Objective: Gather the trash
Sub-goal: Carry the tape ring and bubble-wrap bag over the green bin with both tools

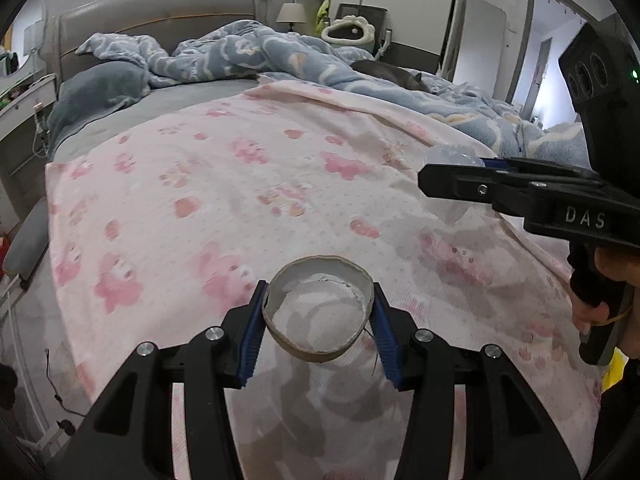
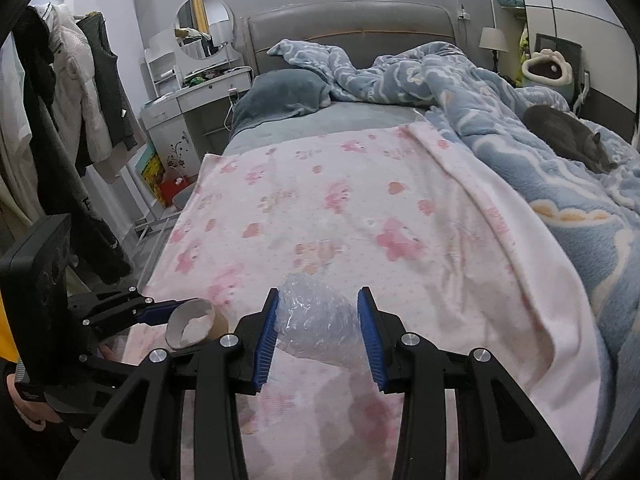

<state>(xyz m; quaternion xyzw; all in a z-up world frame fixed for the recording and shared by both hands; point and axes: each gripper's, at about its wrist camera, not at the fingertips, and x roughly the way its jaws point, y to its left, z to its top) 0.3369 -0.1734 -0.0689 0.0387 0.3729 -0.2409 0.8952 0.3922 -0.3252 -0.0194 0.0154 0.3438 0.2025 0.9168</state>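
My left gripper [image 1: 318, 312] is shut on a short cardboard tape core [image 1: 318, 306], its blue pads pressing both sides of the ring, held above the pink flowered blanket [image 1: 240, 184]. In the right wrist view the same core [image 2: 192, 324] shows at lower left in the left gripper [image 2: 170, 314]. My right gripper [image 2: 318, 326] is shut on a crumpled clear plastic wrap [image 2: 316, 318], lifted over the blanket [image 2: 360, 220]. From the left wrist view the right gripper [image 1: 436, 178] reaches in from the right with the clear plastic [image 1: 452, 158] in it.
A blue fleece duvet [image 2: 500, 120] is bunched along the bed's right side, with a grey cat [image 2: 568, 136] lying on it. A grey pillow [image 2: 280, 96] sits by the headboard. A white dresser [image 2: 188, 116] and hanging clothes [image 2: 72, 100] stand left of the bed.
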